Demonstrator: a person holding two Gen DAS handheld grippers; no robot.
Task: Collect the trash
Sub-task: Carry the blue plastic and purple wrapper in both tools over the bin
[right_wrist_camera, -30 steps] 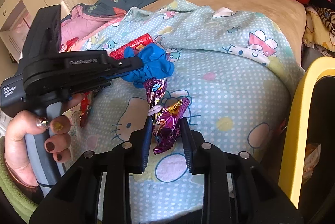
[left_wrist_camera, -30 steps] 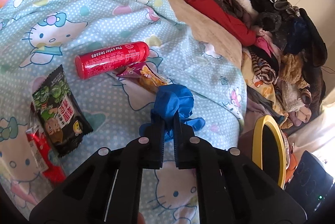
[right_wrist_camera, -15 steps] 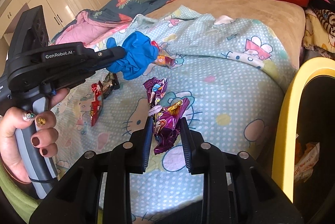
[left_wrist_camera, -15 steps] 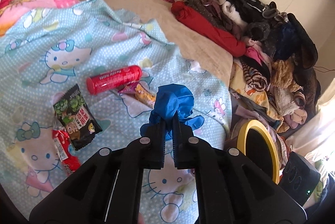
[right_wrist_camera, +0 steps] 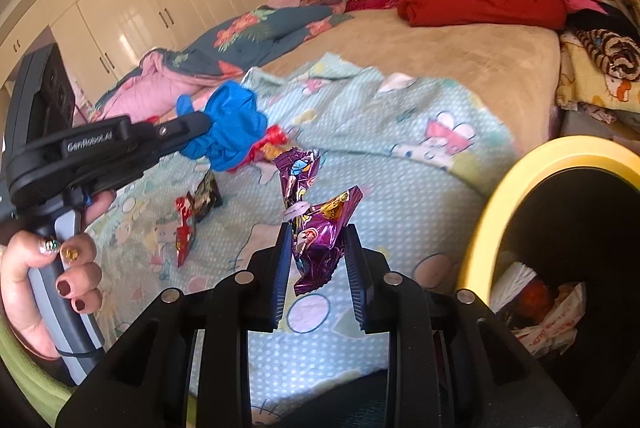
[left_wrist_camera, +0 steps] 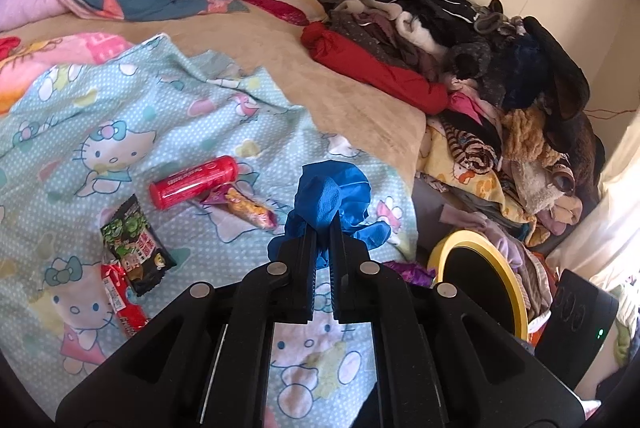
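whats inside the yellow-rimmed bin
In the yellow-rimmed bin, crumpled white and red wrappers and something orange lie at the bottom. The dark interior and rim hide the rest.

Left wrist cam: sits behind its own fingers point(left_wrist_camera: 305, 248), looks down at a slant across the bed point(left_wrist_camera: 360, 100), clothes pile point(left_wrist_camera: 480, 68) at 2 o'clock, yellow-rimmed bin point(left_wrist_camera: 514, 288) at 4 o'clock. Right wrist cam: same slant, closer to the bin point(right_wrist_camera: 492, 212) at 3 o'clock, wardrobe point(right_wrist_camera: 132, 8) at 10 o'clock. Shared: Hello Kitty blanket point(left_wrist_camera: 120, 116) point(right_wrist_camera: 400, 116), bin rim, clothes pile, and the left gripper point(right_wrist_camera: 200, 126) at 9 o'clock in the right view.
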